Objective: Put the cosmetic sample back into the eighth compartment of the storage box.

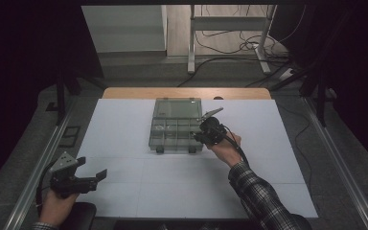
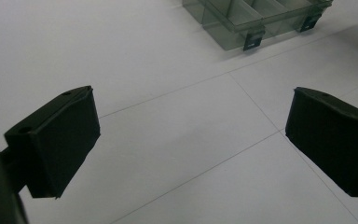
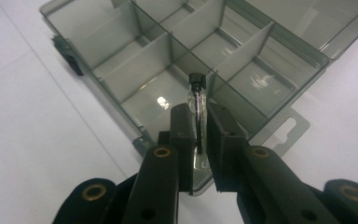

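A clear grey compartment box (image 1: 175,125) lies open at the middle of the white table, its lid folded back on the far side. My right gripper (image 1: 205,132) hovers over the box's right front corner, shut on a small glass vial (image 3: 197,100) with a black cap. The vial sticks out past the fingertips above the box's divided compartments (image 3: 158,79). My left gripper (image 1: 88,173) rests near the table's front left corner, held in a hand. Its jaws stand wide apart with nothing between them (image 2: 191,140), and the box (image 2: 256,18) lies far ahead of it.
The white table surface (image 1: 124,187) spreads around the box. Metal rails (image 1: 43,163) run along both sides of the table. Beyond the far edge stand a table frame (image 1: 230,38) and loose cables (image 1: 249,48) on the floor.
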